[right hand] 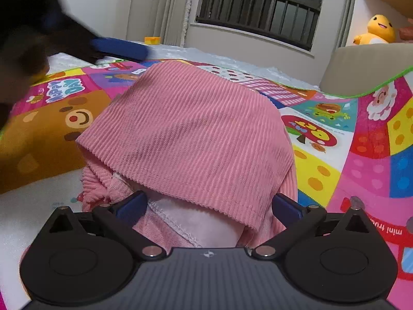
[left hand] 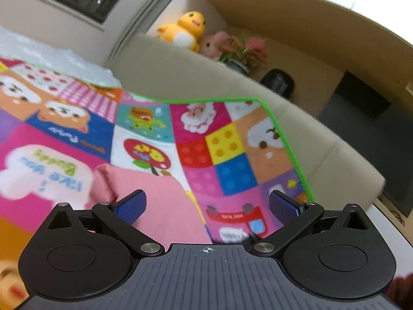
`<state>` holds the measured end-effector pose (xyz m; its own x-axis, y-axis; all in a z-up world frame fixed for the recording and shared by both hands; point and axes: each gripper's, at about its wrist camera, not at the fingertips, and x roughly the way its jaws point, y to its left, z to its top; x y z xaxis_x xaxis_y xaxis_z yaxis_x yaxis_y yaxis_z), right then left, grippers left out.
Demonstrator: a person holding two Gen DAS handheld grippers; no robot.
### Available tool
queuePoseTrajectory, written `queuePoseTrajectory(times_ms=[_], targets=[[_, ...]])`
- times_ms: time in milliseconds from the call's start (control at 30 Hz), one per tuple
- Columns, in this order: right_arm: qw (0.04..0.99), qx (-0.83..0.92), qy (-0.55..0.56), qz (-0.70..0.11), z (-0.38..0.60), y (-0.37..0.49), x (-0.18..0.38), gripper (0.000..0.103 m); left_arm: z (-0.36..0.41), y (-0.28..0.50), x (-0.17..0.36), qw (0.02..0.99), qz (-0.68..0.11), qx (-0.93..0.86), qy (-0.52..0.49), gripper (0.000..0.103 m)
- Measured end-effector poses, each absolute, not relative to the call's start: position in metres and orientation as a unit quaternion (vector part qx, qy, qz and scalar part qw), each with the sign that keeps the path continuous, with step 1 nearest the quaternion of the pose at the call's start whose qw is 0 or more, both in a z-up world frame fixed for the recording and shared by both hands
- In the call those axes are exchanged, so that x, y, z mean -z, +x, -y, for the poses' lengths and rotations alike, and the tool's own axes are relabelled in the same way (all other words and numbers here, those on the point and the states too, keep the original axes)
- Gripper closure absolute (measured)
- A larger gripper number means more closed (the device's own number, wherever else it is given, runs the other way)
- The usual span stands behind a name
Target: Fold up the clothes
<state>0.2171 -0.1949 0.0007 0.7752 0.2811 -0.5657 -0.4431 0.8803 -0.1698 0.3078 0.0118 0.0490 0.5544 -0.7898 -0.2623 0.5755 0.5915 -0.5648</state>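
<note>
A pink ribbed garment point(right hand: 191, 139) lies folded on the colourful cartoon play mat point(right hand: 361, 160), its top layer lapped over a hem with white stitching. My right gripper point(right hand: 207, 206) is open, its blue pads on either side of the garment's near edge, the cloth between them but not pinched. In the left wrist view the same pink garment point(left hand: 157, 201) shows at the lower left, under the left gripper point(left hand: 206, 206), which is open and held above the cloth. The left gripper also appears blurred at the upper left of the right wrist view point(right hand: 113, 47).
The mat point(left hand: 227, 139) with its green border covers a beige sofa point(left hand: 196, 77). Behind the sofa stand a yellow duck plush point(left hand: 185, 29), a pink plush point(left hand: 214, 44) and a potted plant point(left hand: 242, 54). White bubble wrap point(right hand: 232, 59) lies beyond the mat, below a barred window point(right hand: 258, 13).
</note>
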Motion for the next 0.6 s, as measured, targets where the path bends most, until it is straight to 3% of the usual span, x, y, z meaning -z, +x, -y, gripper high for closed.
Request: queuePoseTrajectory(times_ms=[167, 433, 600], targets=[[0.932, -0.198, -0.136, -0.273, 0.197, 0.219, 0.003, 0.0, 0.015, 0.368, -0.002, 0.847, -0.339, 0.358, -0.201, 0.0], [0.912, -0.236, -0.024, -0.335, 0.224, 0.24, 0.005, 0.0, 0.006, 0.367, 0.003, 0.852, -0.329, 0.352, -0.206, 0.0], [0.908, -0.261, 0.041, -0.326, 0.25, 0.225, -0.006, 0.0, -0.025, 0.328, -0.012, 0.854, -0.313, 0.345, -0.232, 0.0]])
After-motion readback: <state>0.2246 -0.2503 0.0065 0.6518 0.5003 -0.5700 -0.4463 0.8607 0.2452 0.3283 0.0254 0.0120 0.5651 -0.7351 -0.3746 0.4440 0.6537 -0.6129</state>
